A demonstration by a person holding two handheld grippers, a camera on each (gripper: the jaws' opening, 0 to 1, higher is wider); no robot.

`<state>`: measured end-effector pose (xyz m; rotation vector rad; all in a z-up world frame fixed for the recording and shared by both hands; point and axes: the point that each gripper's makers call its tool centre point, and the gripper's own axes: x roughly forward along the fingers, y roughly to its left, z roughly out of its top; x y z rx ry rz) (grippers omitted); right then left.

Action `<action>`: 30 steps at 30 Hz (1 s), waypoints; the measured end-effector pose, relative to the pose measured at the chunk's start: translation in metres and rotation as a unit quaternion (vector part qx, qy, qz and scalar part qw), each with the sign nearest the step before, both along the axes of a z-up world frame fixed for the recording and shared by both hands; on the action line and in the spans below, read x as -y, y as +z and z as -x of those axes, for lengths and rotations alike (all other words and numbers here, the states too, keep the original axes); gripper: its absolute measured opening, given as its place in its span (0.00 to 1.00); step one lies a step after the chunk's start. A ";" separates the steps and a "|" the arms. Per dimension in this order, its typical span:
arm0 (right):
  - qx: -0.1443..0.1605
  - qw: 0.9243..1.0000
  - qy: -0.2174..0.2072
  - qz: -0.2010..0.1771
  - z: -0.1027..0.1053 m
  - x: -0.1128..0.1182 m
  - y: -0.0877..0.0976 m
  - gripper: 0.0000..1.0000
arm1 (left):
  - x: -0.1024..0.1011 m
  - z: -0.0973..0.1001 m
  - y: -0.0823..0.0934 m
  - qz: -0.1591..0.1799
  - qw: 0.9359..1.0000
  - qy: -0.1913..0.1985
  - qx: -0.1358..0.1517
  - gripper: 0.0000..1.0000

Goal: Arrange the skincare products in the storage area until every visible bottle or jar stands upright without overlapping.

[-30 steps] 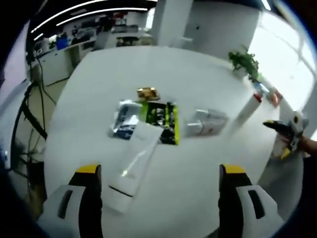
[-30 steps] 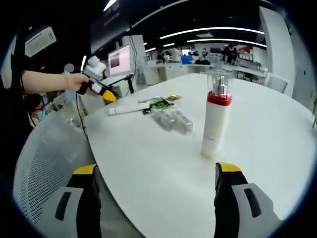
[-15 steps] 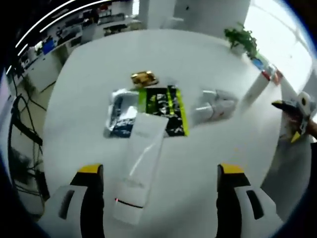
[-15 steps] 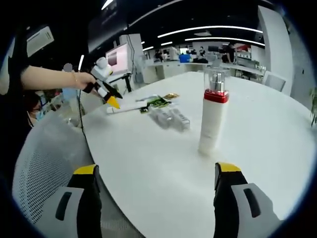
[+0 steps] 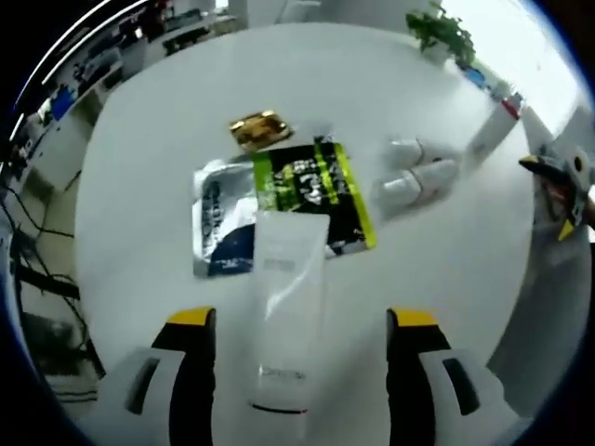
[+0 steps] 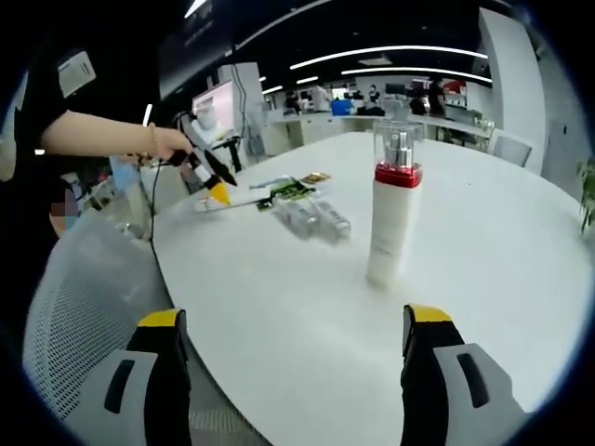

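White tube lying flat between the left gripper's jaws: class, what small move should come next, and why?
Probably lower the open left gripper onto the white tube and close. It lies flat on the table, overlapping the sachets, and must stand upright.

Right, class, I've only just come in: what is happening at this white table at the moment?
A person holds a tool in each hand over a white table. The left tool is open above a white tube lying flat on some sachets. The right tool is open, facing an upright pump bottle. Neither tool grips anything.
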<state>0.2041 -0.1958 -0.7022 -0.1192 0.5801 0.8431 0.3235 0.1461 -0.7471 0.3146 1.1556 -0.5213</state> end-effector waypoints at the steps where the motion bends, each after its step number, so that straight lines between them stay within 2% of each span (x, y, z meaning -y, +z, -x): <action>1: -0.001 1.000 0.000 0.000 0.000 0.000 0.000 0.95 | -0.001 0.001 -0.001 -0.007 1.000 -0.006 -0.003 0.66; 10: -0.003 1.000 -0.005 0.000 0.000 0.000 0.001 0.95 | -0.004 -0.007 -0.014 -0.025 0.999 -0.025 -0.023 0.60; 20: -0.008 1.000 -0.006 -0.002 0.000 0.001 -0.001 0.94 | -0.008 -0.001 -0.021 -0.044 0.998 -0.029 -0.038 0.53; 26: -0.010 1.000 -0.004 -0.001 0.001 0.001 -0.003 0.93 | -0.016 -0.010 -0.024 -0.052 0.997 -0.031 -0.038 0.52; 30: -0.009 1.000 -0.005 0.000 0.000 0.001 -0.003 0.93 | -0.015 -0.010 -0.024 -0.054 0.997 -0.038 -0.034 0.52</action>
